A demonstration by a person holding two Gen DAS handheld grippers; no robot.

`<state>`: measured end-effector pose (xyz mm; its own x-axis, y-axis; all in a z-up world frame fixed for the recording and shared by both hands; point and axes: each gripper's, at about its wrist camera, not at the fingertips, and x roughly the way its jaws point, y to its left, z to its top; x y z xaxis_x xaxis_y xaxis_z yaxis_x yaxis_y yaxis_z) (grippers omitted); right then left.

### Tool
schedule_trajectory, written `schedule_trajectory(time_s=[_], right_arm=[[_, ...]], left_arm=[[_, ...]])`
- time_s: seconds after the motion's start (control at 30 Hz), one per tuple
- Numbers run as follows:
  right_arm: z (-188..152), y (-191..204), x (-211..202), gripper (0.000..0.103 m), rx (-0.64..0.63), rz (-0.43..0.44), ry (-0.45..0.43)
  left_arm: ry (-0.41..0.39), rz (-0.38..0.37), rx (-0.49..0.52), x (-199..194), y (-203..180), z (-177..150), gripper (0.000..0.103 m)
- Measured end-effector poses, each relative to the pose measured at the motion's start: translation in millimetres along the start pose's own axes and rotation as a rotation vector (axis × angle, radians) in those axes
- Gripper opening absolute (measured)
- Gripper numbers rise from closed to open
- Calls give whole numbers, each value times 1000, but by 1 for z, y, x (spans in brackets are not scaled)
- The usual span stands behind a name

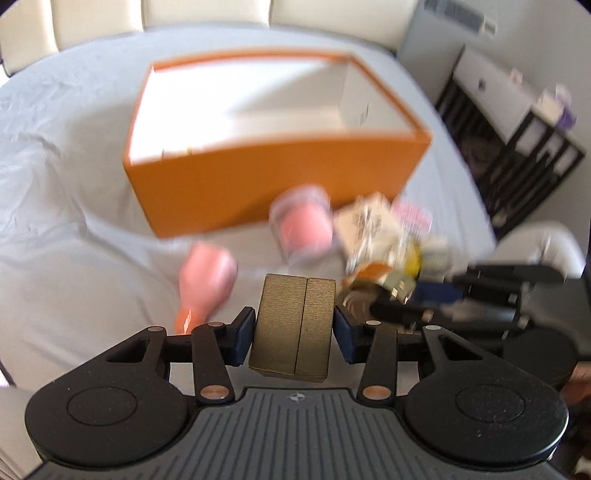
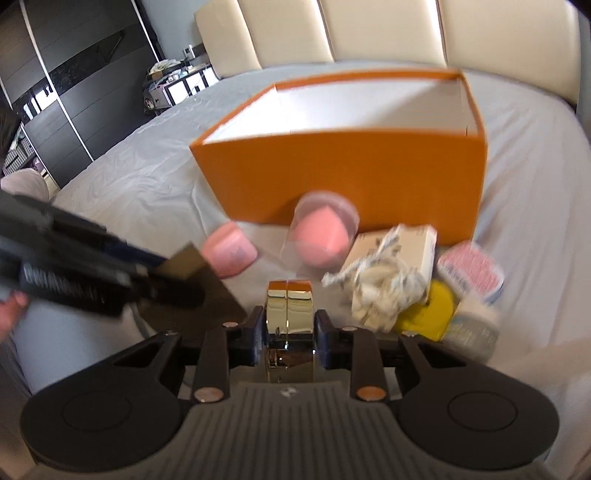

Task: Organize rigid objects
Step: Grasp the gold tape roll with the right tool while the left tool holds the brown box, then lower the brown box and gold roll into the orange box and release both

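My left gripper [image 1: 294, 328] is shut on a dull gold box [image 1: 293, 325] and holds it above the bed. It also shows in the right wrist view [image 2: 184, 264]. My right gripper [image 2: 290, 332] is shut on a shiny gold perfume bottle [image 2: 289, 317]. An open orange box [image 1: 273, 184] with a white inside stands ahead on the grey sheet; it also shows in the right wrist view [image 2: 347, 173]. In front of it lie a pink bottle [image 1: 205, 280], a clear jar with a pink sponge [image 1: 303, 221] and a white carton [image 1: 365, 225].
In the right wrist view a rope bundle [image 2: 380, 284], a yellow disc [image 2: 432, 312], a pink-patterned pack [image 2: 474, 267] and a white tub [image 2: 472, 332] are piled at the right. A cream headboard [image 2: 369, 33] stands behind. A dark shelf unit [image 1: 517, 147] stands beside the bed.
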<state>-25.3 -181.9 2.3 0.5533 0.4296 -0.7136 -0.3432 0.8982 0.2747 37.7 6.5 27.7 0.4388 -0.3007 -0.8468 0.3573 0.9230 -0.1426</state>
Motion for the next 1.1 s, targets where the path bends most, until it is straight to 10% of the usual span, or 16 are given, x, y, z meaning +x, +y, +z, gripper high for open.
schedule_trajectory(time_s=[0.57, 1.1], right_arm=[[129, -4, -29, 27, -64, -165, -316], [149, -38, 76, 27, 46, -245, 15]], left_arm=[[-302, -38, -106, -15, 25, 105, 51], [-117, -80, -95, 73, 56, 126, 50]])
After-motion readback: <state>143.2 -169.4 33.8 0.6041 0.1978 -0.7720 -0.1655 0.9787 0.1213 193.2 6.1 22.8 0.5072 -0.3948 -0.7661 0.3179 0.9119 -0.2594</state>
